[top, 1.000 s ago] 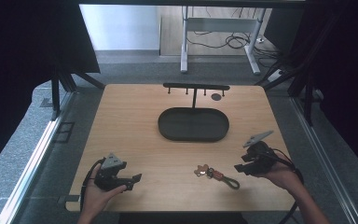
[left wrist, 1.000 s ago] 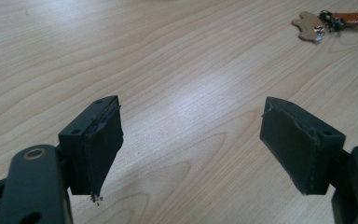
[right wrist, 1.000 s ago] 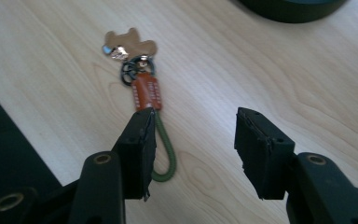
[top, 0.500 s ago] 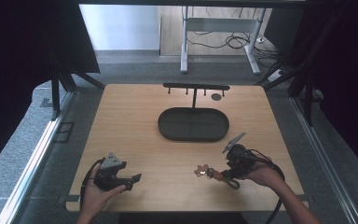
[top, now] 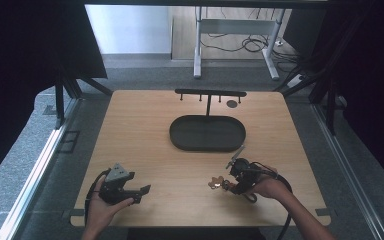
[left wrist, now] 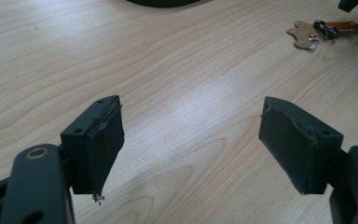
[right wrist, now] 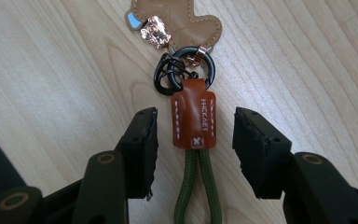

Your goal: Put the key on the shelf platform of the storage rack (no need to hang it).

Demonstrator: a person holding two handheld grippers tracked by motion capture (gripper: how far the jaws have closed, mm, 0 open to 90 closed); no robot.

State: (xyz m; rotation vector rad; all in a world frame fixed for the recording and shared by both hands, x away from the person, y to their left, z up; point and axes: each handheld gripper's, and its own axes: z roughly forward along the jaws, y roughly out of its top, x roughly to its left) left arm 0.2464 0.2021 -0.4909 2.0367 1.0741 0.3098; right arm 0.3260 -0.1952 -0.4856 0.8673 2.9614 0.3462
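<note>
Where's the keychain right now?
The keychain lies on the table near its front right, ahead of the black tray. In the right gripper view its brown leather tab sits between the right gripper's open jaws, untouched.

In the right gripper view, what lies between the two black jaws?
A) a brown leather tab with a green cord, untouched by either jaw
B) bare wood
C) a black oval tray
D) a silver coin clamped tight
A: the brown leather tab of the keychain, green cord below it, lies on the table between the right gripper jaws, with a gap on each side.
</note>
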